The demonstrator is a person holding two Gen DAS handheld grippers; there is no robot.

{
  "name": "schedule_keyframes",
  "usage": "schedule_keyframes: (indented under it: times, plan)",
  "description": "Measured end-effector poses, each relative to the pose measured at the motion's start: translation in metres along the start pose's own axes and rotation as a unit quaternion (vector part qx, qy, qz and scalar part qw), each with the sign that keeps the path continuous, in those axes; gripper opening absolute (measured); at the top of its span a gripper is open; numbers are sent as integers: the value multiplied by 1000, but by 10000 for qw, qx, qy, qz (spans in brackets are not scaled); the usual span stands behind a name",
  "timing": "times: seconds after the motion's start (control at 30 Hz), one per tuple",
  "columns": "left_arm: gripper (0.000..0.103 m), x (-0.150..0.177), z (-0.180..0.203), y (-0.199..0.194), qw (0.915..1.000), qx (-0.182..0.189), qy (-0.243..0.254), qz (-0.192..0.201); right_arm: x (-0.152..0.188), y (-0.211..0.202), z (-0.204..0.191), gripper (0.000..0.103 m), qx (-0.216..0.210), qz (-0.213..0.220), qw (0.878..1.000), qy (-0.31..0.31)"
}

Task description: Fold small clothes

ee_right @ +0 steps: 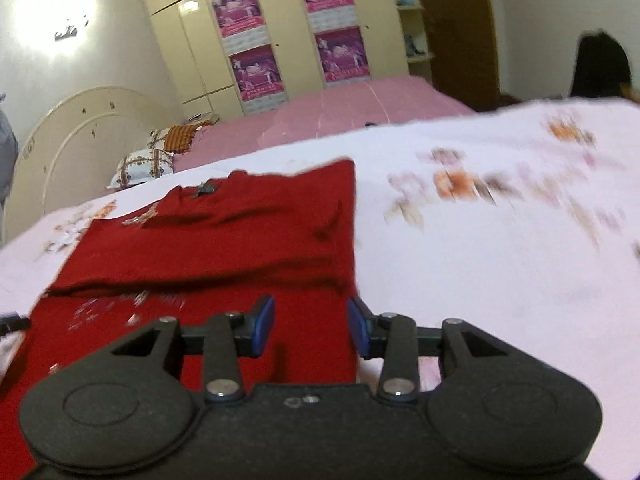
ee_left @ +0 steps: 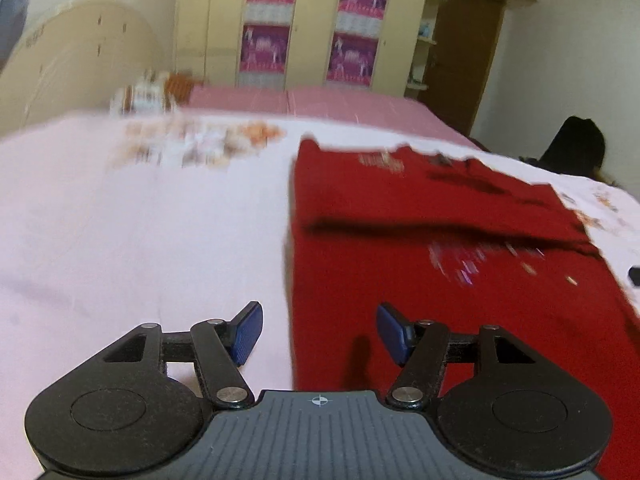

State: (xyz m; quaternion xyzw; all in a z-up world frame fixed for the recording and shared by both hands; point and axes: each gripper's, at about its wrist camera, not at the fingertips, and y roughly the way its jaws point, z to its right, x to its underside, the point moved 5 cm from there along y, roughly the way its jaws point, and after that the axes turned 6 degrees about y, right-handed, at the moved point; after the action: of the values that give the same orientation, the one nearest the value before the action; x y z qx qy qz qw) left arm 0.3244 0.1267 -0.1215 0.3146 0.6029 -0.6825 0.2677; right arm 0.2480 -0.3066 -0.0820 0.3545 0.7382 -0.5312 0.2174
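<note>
One red shirt (ee_left: 440,272) lies flat on the bed (ee_left: 140,220), on the pale printed sheet, its near hem toward the bed's near edge. A fold already crosses it: the far part looks laid over the near part, leaving a raised ridge across the middle.

There are two claws, and both hold nothing. The left claw (ee_left: 319,334) stands wide over the shirt's left edge, one finger above bare sheet and the other above red cloth. The right claw (ee_right: 311,328) stands wide over the shirt's right edge (ee_right: 352,264).

The step in hand looks like the reach for the next fold. The next move calls for lowering each claw onto its side of the near hem, pinching all layers, and lifting evenly so the cloth stays square. Blur hides finer creases.
</note>
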Motion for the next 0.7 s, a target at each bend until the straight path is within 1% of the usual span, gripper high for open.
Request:
schedule_keyframes:
  times: [0.03,0.1,0.13,0.23,0.33,0.47,0.57,0.7]
  plan:
    - [63,10,0,-7,9999,62,-85,-100,8,-9,2,40,-54,-82,9999,133]
    - [63,30,2,-22,9996,-2,-119,-260,27,-27,7,40,-124,-244,9990,364]
    - [63,38,4,-31,9994,-62,-115,-308,35,-35,8,40,-143,-309,9984,455]
    - [63,61,8,-54,9988,-3,-209,-435,63,-60,12,41,-208,-513,9961,686]
    - [63,76,13,-69,9987,-62,-88,-494,86,-83,14,43,-131,-541,9950,827]
    - [63,87,22,-86,9986,-38,-40,-524,109,-107,13,46,-92,-556,9934,998]
    - [63,97,27,-98,9986,-11,-65,-534,122,-117,10,51,-80,-621,9929,1007]
    - [63,109,34,-113,9986,61,-43,-532,139,-128,4,52,-111,-695,9921,1041]
